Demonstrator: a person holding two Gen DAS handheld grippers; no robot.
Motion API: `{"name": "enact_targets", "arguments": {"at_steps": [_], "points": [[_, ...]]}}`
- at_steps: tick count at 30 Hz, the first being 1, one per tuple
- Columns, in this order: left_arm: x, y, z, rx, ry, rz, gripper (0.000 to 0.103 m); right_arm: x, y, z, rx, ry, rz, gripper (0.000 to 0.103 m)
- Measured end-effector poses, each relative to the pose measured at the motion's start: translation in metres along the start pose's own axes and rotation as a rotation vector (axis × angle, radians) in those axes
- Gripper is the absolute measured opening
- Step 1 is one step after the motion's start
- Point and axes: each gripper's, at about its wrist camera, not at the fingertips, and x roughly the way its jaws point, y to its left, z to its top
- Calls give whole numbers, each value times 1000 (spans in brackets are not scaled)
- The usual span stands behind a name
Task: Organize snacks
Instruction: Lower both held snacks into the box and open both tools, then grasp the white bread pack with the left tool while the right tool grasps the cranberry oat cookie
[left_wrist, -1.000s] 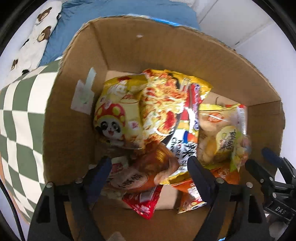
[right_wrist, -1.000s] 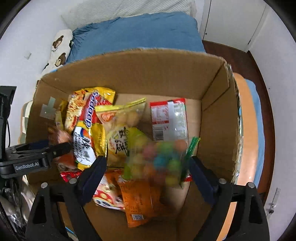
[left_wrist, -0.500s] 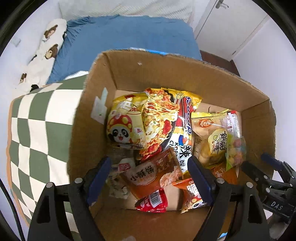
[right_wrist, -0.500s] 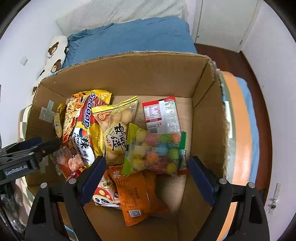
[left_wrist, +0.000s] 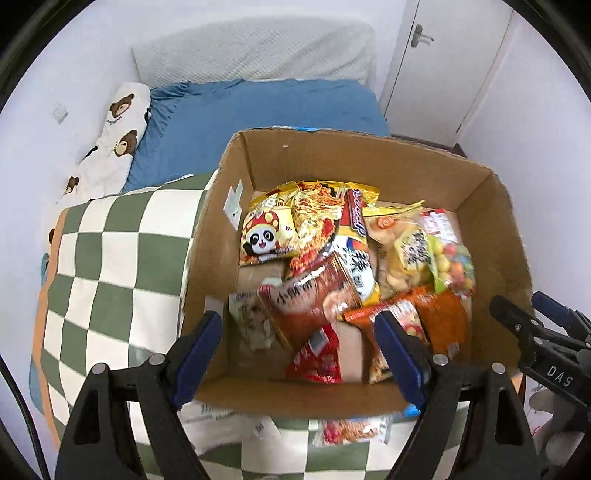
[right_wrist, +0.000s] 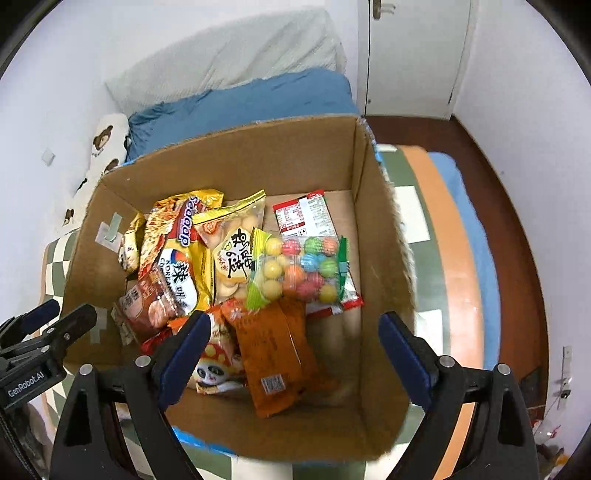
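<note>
Both claws are empty right now: the left claw (left_wrist: 299, 347) is spread wide with nothing between its fingers, and the right claw (right_wrist: 291, 345) is just as wide, touching nothing, both hanging above the cardboard box (left_wrist: 369, 166). The box sits on the checkered blanket (left_wrist: 110, 258) on the bed and is pretty much loaded: panda pack (left_wrist: 266, 236) at 10 o'clock, gumball bag (right_wrist: 299, 269) toward 2, orange pack (right_wrist: 273, 354) at 6. One noodle packet (left_wrist: 351, 430) lies outside, by the box's near wall. I'd guess that's what's left.
</note>
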Motion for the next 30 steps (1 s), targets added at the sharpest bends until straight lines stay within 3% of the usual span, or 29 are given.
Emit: {"name": "enact_targets", "arguments": {"at_steps": [15,21,27,30], "points": [[-115,-18,-44,39,-221,-34,84,-133,9,-60,-42,-261,-17,94],[-149,-21,-61,51,-266,-54,84,-187,10,-85,-53,-358,-43,94],[-161,-17,-76,42,-263,-64,84,-223,8,-101,-40,-394,-20,95],[-154,-2,-80,-5,-244,-53,84,-222,4,-106,-9,-353,37,98]]}}
